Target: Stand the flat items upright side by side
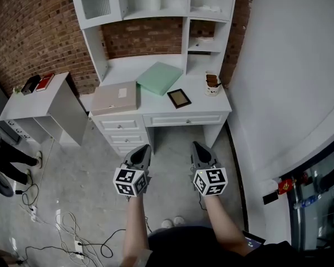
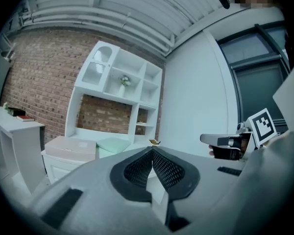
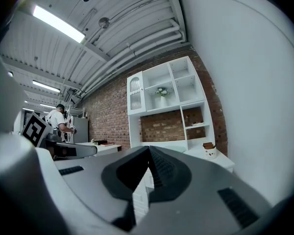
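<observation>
Not started yet imo. The left tool [image 1: 143, 151] and right tool [image 1: 197, 149] are both pinched closed, empty, well short of the bench [image 1: 203, 100]. The beige box [image 1: 116, 97], green folder [image 1: 159, 77] and dark tablet [image 1: 179, 98] all lie flat on it. Next I'd step in, open up and grab an edge.

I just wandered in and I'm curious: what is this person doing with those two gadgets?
A person stands facing a white desk with a hand-held gripper in each hand. The left gripper and the right gripper are both shut and empty, held short of the desk. On the desk, a beige flat box, a green flat item and a small dark tablet all lie flat. None has been stood upright yet.
</observation>
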The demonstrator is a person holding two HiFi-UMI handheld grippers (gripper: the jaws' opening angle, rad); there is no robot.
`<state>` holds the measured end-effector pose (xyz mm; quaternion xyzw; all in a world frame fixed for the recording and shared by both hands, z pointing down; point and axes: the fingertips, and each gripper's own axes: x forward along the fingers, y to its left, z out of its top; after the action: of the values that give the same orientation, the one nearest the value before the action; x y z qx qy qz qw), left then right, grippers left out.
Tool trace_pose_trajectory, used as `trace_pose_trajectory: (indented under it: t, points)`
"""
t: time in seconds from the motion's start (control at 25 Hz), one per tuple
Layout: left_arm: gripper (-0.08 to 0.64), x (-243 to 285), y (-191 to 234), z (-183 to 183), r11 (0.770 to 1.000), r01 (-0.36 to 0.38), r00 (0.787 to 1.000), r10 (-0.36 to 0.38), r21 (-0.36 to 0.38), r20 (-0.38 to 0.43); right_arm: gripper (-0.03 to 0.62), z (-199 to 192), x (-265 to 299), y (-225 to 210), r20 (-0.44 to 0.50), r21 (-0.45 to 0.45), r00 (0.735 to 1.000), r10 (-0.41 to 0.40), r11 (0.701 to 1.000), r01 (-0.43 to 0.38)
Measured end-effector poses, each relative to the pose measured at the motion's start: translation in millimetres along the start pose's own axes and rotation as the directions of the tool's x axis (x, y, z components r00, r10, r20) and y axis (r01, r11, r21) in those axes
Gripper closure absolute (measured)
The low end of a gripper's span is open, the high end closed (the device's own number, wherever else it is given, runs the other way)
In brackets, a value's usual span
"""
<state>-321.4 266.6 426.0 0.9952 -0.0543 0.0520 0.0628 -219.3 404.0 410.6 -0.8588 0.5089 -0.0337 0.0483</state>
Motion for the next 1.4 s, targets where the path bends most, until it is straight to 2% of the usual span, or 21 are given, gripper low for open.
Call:
trace_pose_trajectory:
  t: [0.2, 0.44, 0.52, 0.56, 0.64, 0.76, 0.84, 1.0, 1.2, 1.4]
  points:
    - [0.551, 0, 0, -8, 1.000, -0.005, 1.000, 0.004, -0.004, -0.030, 0.594, -5, 4, 8, -0.017, -0.008, 0.999, 0.034, 0.999, -0.034]
    - [0.548, -7, 9, -1, 0.999, -0.021, 1.000, 0.021, -0.037, 0.017, 0.594, -3, 4, 10, -0.005, 0.004, 0.999, 0.049, 0.999, -0.048]
    - [0.487, -9, 12, 3, 0.999, -0.026, 0.999, 0.028, -0.040, 0.041, 0.516, -3, 3, 11, 0.000, 0.020, 0.998, 0.060, 0.998, -0.060]
    - [0.455, -10, 13, 4, 0.999, -0.027, 0.998, 0.029, -0.042, 0.050, 0.511, -3, 3, 11, 0.003, 0.029, 0.998, 0.065, 0.997, -0.065]
    - [0.394, -12, 13, 4, 0.998, -0.025, 0.997, 0.028, -0.050, 0.067, 0.451, -4, 2, 11, 0.009, 0.051, 0.997, 0.078, 0.996, -0.078]
    - [0.322, -15, 11, 1, 0.997, -0.010, 0.997, 0.016, -0.075, 0.079, 0.332, -9, -1, 11, 0.009, 0.096, 0.996, 0.089, 0.991, -0.090]
    - [0.296, -17, 11, -4, 0.997, -0.005, 0.997, 0.010, -0.081, 0.071, 0.284, -13, -3, 11, 0.006, 0.109, 0.996, 0.091, 0.990, -0.091]
    - [0.275, -23, 12, -9, 0.997, -0.003, 0.999, 0.006, -0.077, 0.051, 0.259, -16, -5, 15, 0.000, 0.117, 0.996, 0.084, 0.990, -0.084]
    - [0.272, -30, 17, -12, 0.997, 0.010, 0.999, -0.006, -0.075, 0.046, 0.258, -16, -5, 20, 0.010, 0.116, 0.998, 0.065, 0.991, -0.065]
    - [0.268, -40, 24, -3, 0.999, 0.023, 0.998, -0.021, -0.042, 0.051, 0.258, -6, -8, 30, 0.044, 0.100, 0.998, 0.050, 0.994, -0.054]
